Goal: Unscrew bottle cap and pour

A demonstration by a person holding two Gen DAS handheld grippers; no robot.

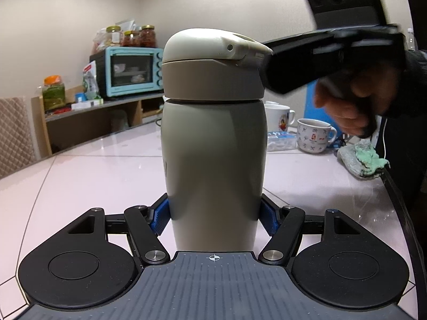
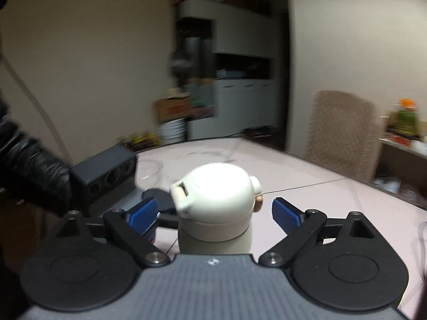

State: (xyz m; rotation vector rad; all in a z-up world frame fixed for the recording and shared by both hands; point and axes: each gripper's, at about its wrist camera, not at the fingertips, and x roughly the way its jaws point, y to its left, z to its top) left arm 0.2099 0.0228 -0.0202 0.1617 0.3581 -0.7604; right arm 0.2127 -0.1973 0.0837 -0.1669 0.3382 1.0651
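A grey-beige thermos bottle point(image 1: 213, 160) stands upright on the pale table point(image 1: 93, 176). Its lighter domed flip cap point(image 1: 210, 45) is on. My left gripper point(image 1: 214, 217) is shut on the bottle's lower body, blue pads against both sides. In the right wrist view the cap point(image 2: 217, 192) sits between the blue pads point(image 2: 287, 214) of my right gripper point(image 2: 213, 213), which is open around it with gaps on both sides. The right gripper's black body point(image 1: 320, 56) shows in the left wrist view at cap height, blurred.
Two white mugs point(image 1: 313, 134) and a green cloth point(image 1: 363, 160) lie at the table's right. A blue toaster oven point(image 1: 130, 72) and jars stand on a shelf behind. A glass dish point(image 2: 149, 168) sits on the table's far side, a woven chair point(image 2: 344, 133) beyond.
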